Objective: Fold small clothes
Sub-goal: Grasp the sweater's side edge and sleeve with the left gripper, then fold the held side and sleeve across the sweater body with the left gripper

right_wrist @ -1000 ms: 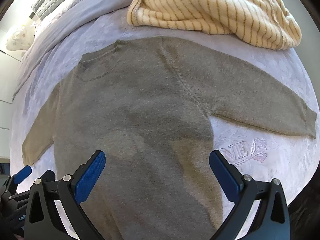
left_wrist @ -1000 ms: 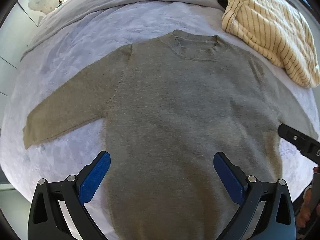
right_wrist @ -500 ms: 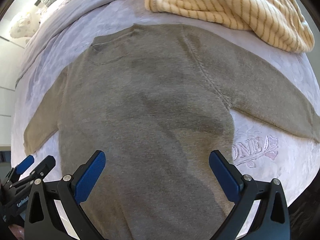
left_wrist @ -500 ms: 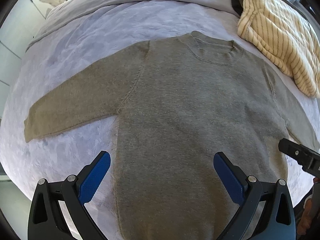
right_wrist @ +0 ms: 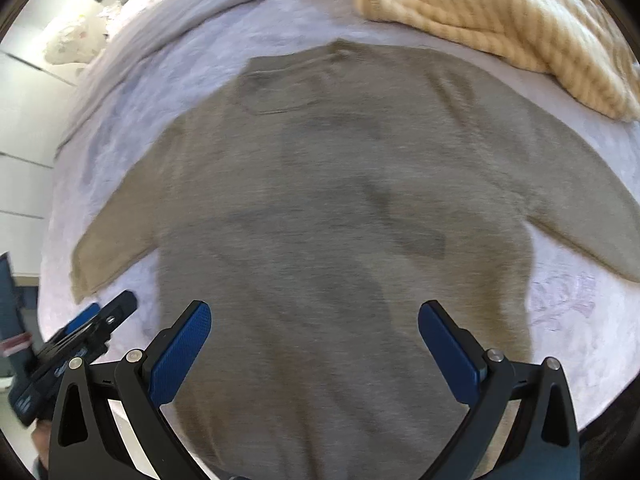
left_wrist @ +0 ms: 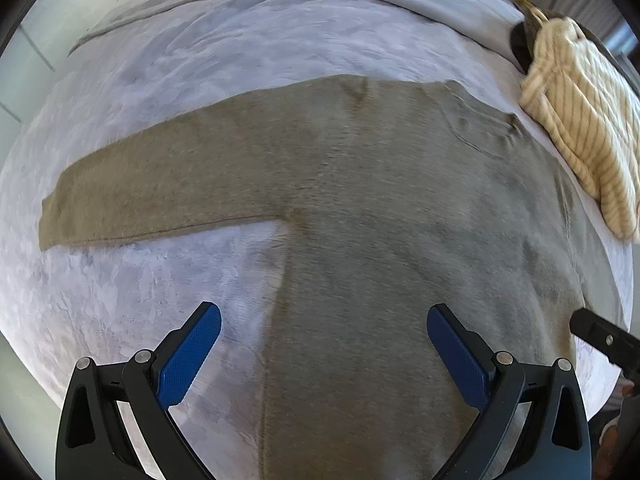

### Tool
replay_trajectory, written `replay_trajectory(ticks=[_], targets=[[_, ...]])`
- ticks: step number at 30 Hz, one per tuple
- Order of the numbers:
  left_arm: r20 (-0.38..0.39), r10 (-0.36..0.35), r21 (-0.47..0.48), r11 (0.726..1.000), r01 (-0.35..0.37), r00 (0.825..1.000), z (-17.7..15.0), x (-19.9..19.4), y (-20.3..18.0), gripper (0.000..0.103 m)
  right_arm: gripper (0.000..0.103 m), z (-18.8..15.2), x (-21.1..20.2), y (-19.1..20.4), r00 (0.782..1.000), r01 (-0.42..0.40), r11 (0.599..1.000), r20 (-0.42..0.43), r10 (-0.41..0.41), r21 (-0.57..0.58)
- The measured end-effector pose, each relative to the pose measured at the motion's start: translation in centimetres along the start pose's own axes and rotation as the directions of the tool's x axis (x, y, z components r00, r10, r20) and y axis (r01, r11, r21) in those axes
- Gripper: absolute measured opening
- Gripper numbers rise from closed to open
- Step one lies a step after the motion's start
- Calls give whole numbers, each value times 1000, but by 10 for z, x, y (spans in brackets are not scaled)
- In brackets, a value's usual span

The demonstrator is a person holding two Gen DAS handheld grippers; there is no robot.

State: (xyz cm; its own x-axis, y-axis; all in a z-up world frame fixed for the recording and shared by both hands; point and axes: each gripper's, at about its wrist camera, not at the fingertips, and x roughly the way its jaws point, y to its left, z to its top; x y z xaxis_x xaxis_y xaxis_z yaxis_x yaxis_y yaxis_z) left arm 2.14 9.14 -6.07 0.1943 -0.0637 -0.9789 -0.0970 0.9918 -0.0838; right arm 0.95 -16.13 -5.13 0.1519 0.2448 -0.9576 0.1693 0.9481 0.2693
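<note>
Across the pale lilac bedspread (left_wrist: 132,280) a grey-brown sweater (left_wrist: 380,208) lies flat with its sleeves spread out to either side and its neckline (right_wrist: 288,80) toward the far edge of the bed. Its one sleeve (left_wrist: 160,188) reaches out toward the bed's left edge and lies straight on the cover. My left tongs (left_wrist: 324,348) hang released over the sweater's left side seam, low on its body, one blue pad (left_wrist: 188,356) above bare bedspread and the other above the knit, gripping nothing. My right tongs (right_wrist: 314,346) hover spread wide over the lower middle of the sweater's body, both pads (right_wrist: 450,354) clear of the fabric. The other sleeve (right_wrist: 580,208) runs out toward the bed's right edge, past a faint embroidered mark (right_wrist: 560,296) on the cover. At the far right corner a cream striped garment (right_wrist: 500,20) sits heaped, just beside the sweater's shoulder.
</note>
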Motion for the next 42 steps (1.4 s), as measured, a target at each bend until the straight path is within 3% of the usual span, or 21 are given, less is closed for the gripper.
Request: replay_trajectory(ticks=[7, 9, 11, 17, 20, 23, 24, 25, 26, 27, 28, 30, 36, 38, 42], targets=[[52, -95, -173, 980, 103, 994, 4, 20, 78, 103, 103, -14, 17, 50, 986, -162, 982, 12, 164, -95], [78, -84, -235, 967, 101, 993, 4, 27, 110, 103, 103, -18, 31, 68, 983, -179, 975, -57, 173, -133], [108, -78, -305, 946, 107, 991, 4, 34, 143, 103, 103, -22, 48, 86, 978, -174, 967, -145, 148, -184], [175, -66, -511, 847, 148, 982, 6, 71, 242, 103, 103, -35, 80, 116, 969, -168, 949, -223, 109, -266], [214, -87, -566, 801, 196, 973, 10, 88, 269, 103, 103, -39, 93, 123, 964, -169, 948, -244, 102, -271], [258, -73, -582, 784, 215, 963, 18, 90, 279, 103, 103, -44, 103, 129, 962, -170, 944, -255, 98, -281], [289, -59, -591, 774, 227, 955, 19, 88, 282, 95, 103, -44, 106, 131, 962, -169, 945, -255, 96, -282], [303, -45, -598, 768, 227, 952, 19, 86, 284, 70, 103, -46, 105, 128, 961, -171, 945, -257, 98, -280], [306, -32, -609, 762, 222, 952, 21, 85, 286, 55, 103, -45, 107, 130, 961, -178, 944, -256, 106, -276], [308, -38, -618, 752, 231, 951, 21, 85, 290, 29, 103, -48, 102, 127, 959, -188, 943, -258, 116, -274], [329, -64, -620, 738, 267, 942, 19, 85, 296, 10, 103, -49, 97, 126, 958, -198, 942, -257, 127, -272], [390, -126, -601, 715, 356, 912, 16, 78, 299, 7, 103, -50, 93, 126, 959, -210, 937, -244, 143, -279], [506, -268, -352, 804, 480, 820, 38, 35, 256, 7, 102, -44, 76, 109, 965, -226, 936, -191, 178, -268], [520, -338, -250, 818, 518, 784, 56, 17, 224, 7, 102, -41, 71, 97, 968, -225, 943, -167, 187, -246], [495, -463, -52, 829, 558, 735, 75, -9, 146, 7, 102, -33, 55, 63, 975, -211, 960, -112, 193, -184]])
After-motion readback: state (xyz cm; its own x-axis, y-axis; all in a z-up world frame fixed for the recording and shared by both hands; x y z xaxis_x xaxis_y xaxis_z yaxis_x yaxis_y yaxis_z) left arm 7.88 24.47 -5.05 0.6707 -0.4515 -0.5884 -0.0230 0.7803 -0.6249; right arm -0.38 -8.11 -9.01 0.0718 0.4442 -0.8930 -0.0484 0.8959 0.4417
